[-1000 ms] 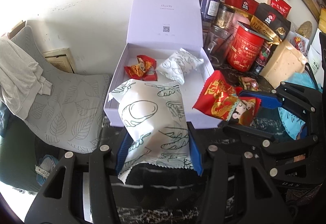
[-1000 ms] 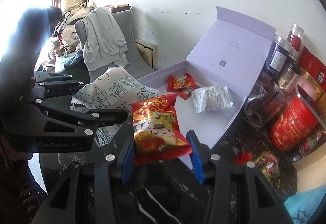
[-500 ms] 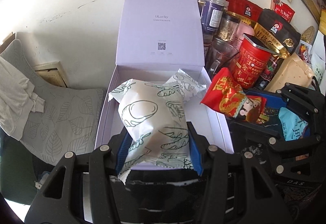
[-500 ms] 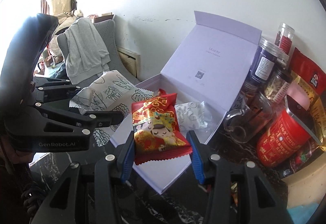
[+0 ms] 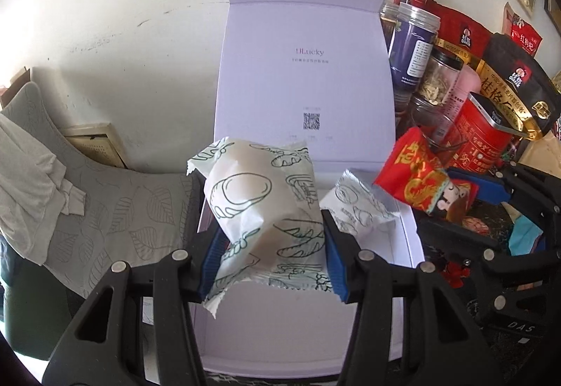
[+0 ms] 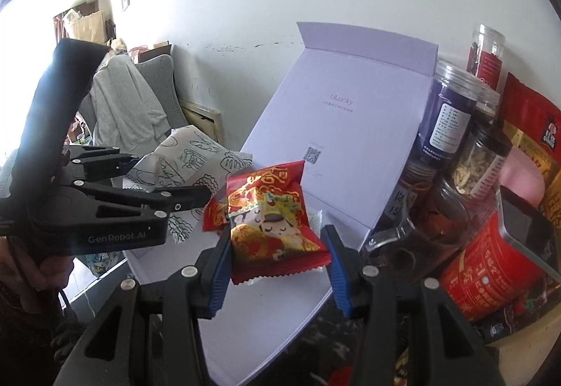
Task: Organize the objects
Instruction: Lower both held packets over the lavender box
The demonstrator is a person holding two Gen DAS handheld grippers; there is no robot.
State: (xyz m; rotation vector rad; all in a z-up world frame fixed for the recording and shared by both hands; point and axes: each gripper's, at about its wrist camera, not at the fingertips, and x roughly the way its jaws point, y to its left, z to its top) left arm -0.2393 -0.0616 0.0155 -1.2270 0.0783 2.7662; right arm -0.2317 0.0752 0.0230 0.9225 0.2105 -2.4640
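Observation:
An open lilac gift box (image 5: 406, 245) (image 6: 280, 323) stands with its lid upright against the wall. My left gripper (image 5: 270, 263) is shut on a white snack packet with green line drawings (image 5: 259, 207) (image 6: 186, 165), held over the box's left half. My right gripper (image 6: 277, 263) is shut on a red cartoon snack packet (image 6: 270, 221) (image 5: 420, 182), held over the box's right side. Inside the box lie another white packet (image 5: 357, 207) and a small red packet (image 6: 214, 214), partly hidden behind the held ones.
Jars (image 5: 413, 46), a red tin (image 5: 480, 137) (image 6: 491, 266), a glass mug (image 6: 413, 238) and dark and red food bags (image 5: 515, 84) crowd the counter right of the box. A grey leaf-print chair (image 5: 112, 214) with pale clothing (image 6: 119, 105) stands left. The wall is just behind.
Both grippers have moved forward with their packets, from in front of the box to over its inside. The box and the jars loom larger. The grips are unchanged.

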